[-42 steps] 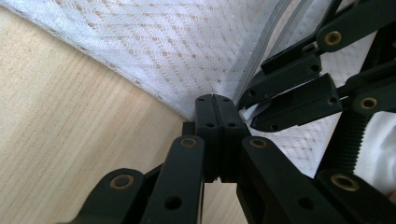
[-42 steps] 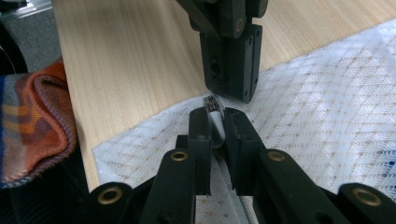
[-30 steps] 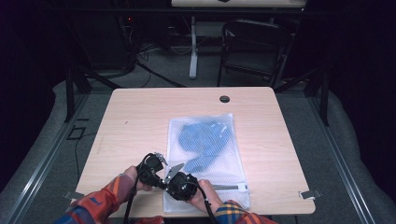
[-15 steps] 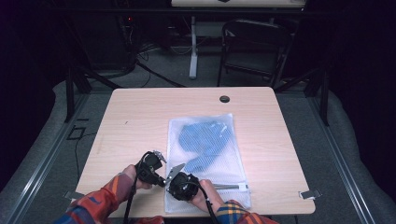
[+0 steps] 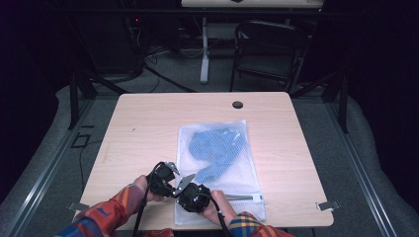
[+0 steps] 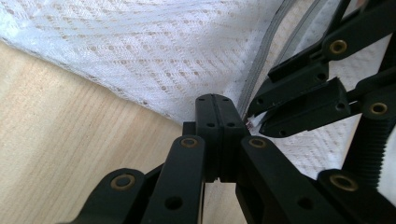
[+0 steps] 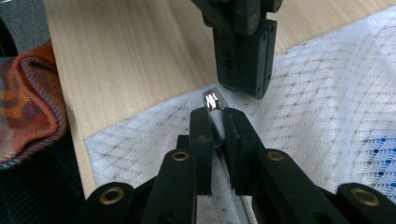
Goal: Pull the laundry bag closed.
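I'm working at the near edge of the tabletop (image 5: 148, 123), whose far and left stretches are lying bare. One mesh bag (image 5: 217, 168) is lying flat there, holding one blue cloth (image 5: 212, 145). My two tools are meeting at the bag's near-left corner. The left tool (image 6: 215, 100) is sitting fully closed, pressing on the mesh beside the zipper (image 6: 261, 70). The right tool (image 7: 213, 114) is gripping the metal zipper pull (image 7: 211, 100), just beside the left tool.
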